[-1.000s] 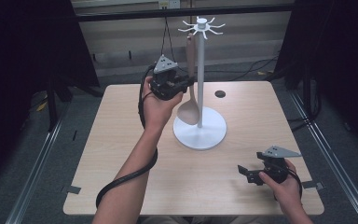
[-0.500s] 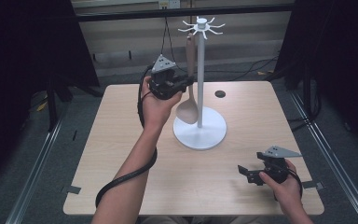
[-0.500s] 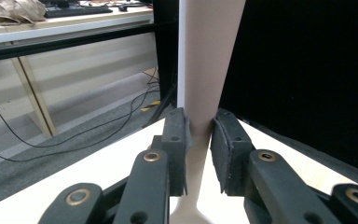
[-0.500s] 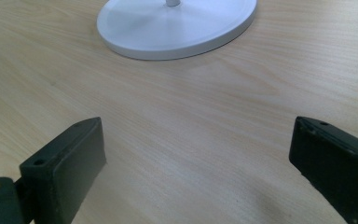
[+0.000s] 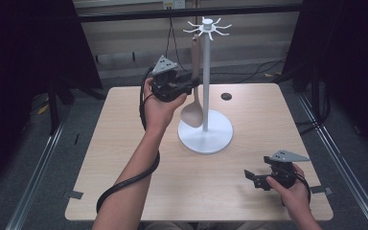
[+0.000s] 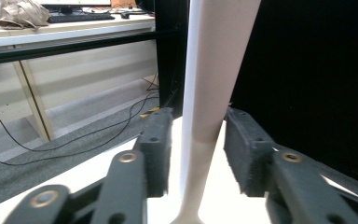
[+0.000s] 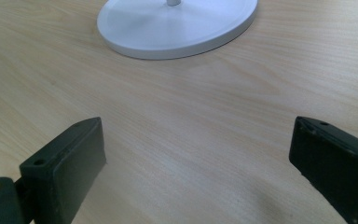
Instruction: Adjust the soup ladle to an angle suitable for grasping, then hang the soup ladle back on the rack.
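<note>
A white utensil stand (image 5: 206,132) with a ring of hooks on top stands on the wooden table (image 5: 124,158). A wooden spoon (image 5: 192,114) hangs from a hook, bowl down, beside the pole. My left gripper (image 5: 194,85) is raised at the spoon's handle. In the left gripper view the handle (image 6: 219,70) runs between the open jaws of my left gripper (image 6: 198,149), with a gap on each side, and the white pole (image 6: 193,70) stands just behind it. My right gripper (image 5: 250,178) rests low at the table's near right, open and holding nothing; the stand's base (image 7: 177,23) lies ahead of it (image 7: 198,158).
A small dark round spot (image 5: 226,96) marks the table behind the stand. The left gripper's cable (image 5: 124,184) loops across the near left of the table. Dark frames and floor cables surround the table.
</note>
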Demonstrator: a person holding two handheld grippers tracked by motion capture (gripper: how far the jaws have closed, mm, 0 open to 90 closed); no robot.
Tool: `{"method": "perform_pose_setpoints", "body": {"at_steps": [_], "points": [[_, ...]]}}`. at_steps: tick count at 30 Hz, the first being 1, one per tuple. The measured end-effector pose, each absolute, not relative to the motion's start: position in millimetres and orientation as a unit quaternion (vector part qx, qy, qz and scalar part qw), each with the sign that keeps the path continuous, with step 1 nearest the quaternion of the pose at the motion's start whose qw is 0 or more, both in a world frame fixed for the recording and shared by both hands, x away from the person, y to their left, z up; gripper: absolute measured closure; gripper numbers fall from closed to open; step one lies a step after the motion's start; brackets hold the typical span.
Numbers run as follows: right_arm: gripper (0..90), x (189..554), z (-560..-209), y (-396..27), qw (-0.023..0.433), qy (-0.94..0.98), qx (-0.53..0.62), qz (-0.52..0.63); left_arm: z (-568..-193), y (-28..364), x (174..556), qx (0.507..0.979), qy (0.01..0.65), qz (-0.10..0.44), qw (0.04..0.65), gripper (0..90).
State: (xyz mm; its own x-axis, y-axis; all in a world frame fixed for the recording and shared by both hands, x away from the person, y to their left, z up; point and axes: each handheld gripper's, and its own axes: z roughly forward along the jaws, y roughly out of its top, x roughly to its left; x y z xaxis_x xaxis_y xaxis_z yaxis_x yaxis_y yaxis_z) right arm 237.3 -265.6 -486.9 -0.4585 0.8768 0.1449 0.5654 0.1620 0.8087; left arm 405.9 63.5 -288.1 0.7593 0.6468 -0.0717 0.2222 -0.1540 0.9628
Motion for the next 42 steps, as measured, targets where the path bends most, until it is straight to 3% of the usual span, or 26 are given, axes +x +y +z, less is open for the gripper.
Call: {"method": "perform_pose_setpoints", "body": {"at_steps": [1, 7, 17, 26, 42], "points": [[2.7, 237, -487, -265, 0.182, 0.737, 0.490, 0.428, -289, 64, 406, 0.737, 0.296, 0.183, 0.580, 51.4], [2.7, 237, -487, -266, 0.183, 0.740, 0.488, 0.425, -291, 64, 403, 0.735, 0.299, 0.197, 0.577, 29.4], [2.7, 237, -487, -264, 0.182, 0.739, 0.488, 0.427, -294, 68, 399, 0.741, 0.299, 0.195, 0.569, 13.9], [2.7, 237, -487, -264, 0.181, 0.741, 0.488, 0.425, -303, 74, 395, 0.747, 0.298, 0.192, 0.562, 9.2], [2.7, 237, -486, -263, 0.181, 0.742, 0.484, 0.426, -320, 80, 385, 0.749, 0.289, 0.184, 0.567, 8.9]]}}
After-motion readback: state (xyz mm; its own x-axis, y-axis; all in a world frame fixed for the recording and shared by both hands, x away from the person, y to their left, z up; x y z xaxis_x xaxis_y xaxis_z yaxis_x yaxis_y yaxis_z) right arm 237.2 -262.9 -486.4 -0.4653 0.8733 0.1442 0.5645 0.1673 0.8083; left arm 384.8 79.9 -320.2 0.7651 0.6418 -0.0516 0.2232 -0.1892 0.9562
